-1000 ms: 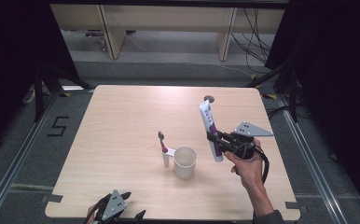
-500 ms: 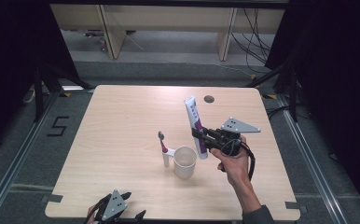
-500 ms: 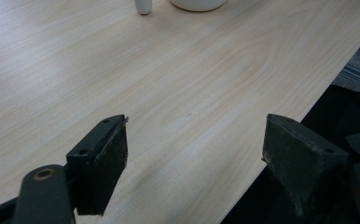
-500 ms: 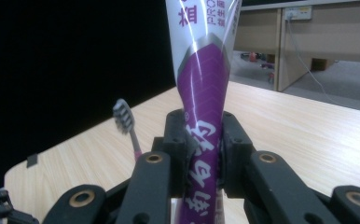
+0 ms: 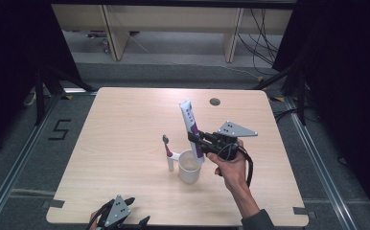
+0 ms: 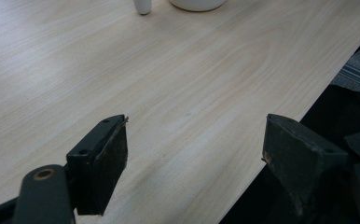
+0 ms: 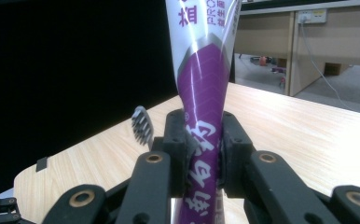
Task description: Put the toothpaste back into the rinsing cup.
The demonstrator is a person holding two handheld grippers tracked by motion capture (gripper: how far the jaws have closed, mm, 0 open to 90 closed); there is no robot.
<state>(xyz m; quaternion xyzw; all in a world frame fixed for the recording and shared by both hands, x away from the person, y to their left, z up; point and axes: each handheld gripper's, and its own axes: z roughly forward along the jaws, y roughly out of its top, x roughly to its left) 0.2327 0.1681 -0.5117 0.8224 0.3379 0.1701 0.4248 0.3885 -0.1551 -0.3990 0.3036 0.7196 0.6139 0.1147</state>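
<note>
A white and purple toothpaste tube point(image 5: 191, 125) stands almost upright, and my right gripper point(image 5: 196, 141) is shut on its purple lower part point(image 7: 201, 107). The tube's lower end sits at the right rim of a white cup point(image 5: 189, 168) near the middle of the table; whether it is inside the cup is unclear. A toothbrush point(image 5: 167, 152) stands upright just left of the cup, bristles on top point(image 7: 141, 125). My left gripper point(image 5: 136, 211) rests at the table's near edge, open, with bare wood between its pads point(image 6: 110, 158).
The light wooden table point(image 5: 125, 124) has a small dark round hole point(image 5: 215, 101) near its far edge. In the left gripper view the table's edge point(image 6: 280, 126) runs just by the right jaw. Wooden furniture legs stand on the floor behind the table.
My right gripper has carried the toothpaste tube leftward and toward the cup, from the table's right side to the cup's rim. The left gripper has stayed still.
</note>
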